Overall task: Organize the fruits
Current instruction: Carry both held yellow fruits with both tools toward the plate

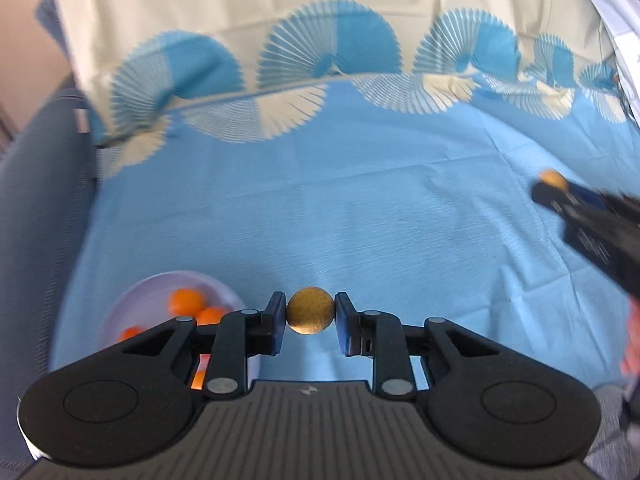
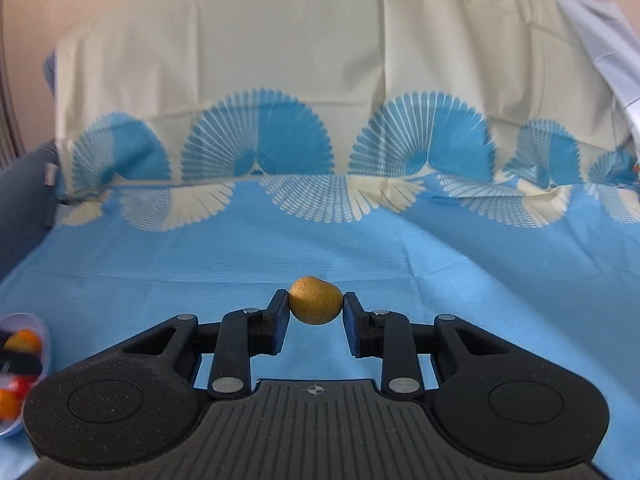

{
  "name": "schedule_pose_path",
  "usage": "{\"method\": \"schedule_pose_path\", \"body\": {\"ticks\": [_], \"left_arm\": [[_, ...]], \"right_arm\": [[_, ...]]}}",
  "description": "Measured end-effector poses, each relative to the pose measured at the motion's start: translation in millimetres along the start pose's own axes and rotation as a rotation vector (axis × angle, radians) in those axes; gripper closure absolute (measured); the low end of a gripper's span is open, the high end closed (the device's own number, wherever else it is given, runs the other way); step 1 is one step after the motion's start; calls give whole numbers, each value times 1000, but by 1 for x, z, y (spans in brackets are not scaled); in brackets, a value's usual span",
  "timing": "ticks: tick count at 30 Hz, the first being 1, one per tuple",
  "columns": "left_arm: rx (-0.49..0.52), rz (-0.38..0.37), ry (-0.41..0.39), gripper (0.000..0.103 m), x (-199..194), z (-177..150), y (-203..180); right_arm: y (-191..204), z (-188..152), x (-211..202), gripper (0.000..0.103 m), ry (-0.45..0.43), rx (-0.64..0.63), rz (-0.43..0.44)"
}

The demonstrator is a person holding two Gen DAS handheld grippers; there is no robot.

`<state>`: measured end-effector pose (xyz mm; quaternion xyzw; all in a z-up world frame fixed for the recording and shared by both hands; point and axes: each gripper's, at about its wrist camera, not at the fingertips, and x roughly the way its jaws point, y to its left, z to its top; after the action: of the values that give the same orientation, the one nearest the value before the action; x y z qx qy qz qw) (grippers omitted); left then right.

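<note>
Right wrist: fruit between tongs (clamped)

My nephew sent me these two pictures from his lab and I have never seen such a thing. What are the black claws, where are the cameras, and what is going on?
A person holds a hand tool in each hand, with no robot arm. Each tool has two fingers and a wide-angle camera looking along them. One picture is from the left gripper, the other from the right gripper. Each is shut on a small brownish-yellow fruit: the left fruit, the right fruit. Below lies a blue cloth. On it sits a white bowl holding orange fruits. The right gripper also shows at the left view's right edge.
</note>
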<state>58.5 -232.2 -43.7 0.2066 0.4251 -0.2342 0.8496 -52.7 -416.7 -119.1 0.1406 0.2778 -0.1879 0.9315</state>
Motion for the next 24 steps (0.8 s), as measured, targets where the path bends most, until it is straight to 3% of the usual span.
{"method": "schedule_pose_path", "body": {"ticks": [5,11,18,24], "left_arm": [[-51,44,-12,74,-61,-28,39],[-115,74,-31,74,-124,-79,84],[-204,100,-41,74,-172,-141,127],[-251,103,-68,74,-200,-178,146]], "right_arm": [[46,-13,-91,73,-24,38,67],[110,-29,-167,73,-26,23,187],[183,-56,-225,72,0,-109,332],[226,-73,-259,72,-2,-242,392]]}}
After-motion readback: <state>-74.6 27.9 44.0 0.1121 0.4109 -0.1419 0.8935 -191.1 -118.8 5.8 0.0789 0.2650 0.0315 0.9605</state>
